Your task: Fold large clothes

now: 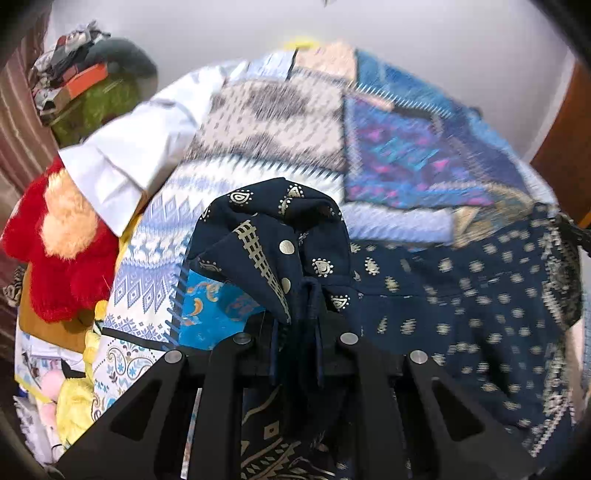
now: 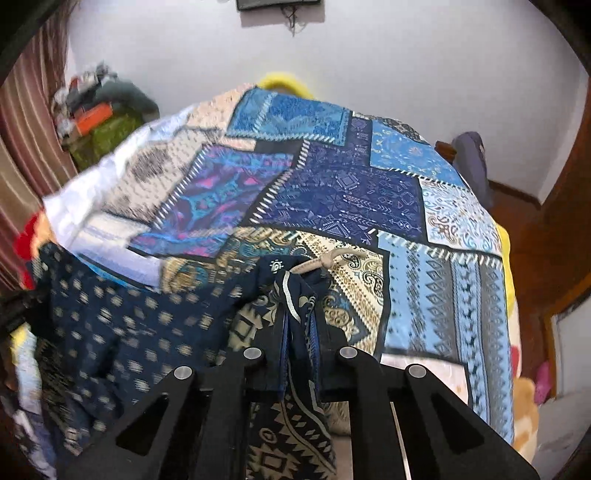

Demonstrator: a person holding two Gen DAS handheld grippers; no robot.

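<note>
I have both grippers raised over the bed, each pointing forward across the patchwork bedspread (image 2: 369,192). My left gripper (image 1: 299,295) has its jaws pressed together on a bunched corner of the navy gold-printed garment (image 1: 480,295), which mounds up above the fingertips and trails off to my right. My right gripper (image 2: 297,306) likewise has its jaws pinching a gathered edge of the same garment, a beige drawstring (image 2: 328,260) poking out just beyond the tips. The cloth hangs stretched between the two grippers above the bedspread, blurred where it sags.

Only the left wrist view gives me the red plush toy (image 1: 55,266) at the bed's left edge, a white shirt (image 1: 136,151) lying beside it, and yellow fabric (image 1: 74,406) lower down. Only the right wrist view shows the wooden door (image 2: 554,221) on the right and a dark object (image 2: 277,3) on the wall above. Both views catch the striped curtain (image 2: 29,155) and a pile of clutter (image 1: 85,74) in the far left corner.
</note>
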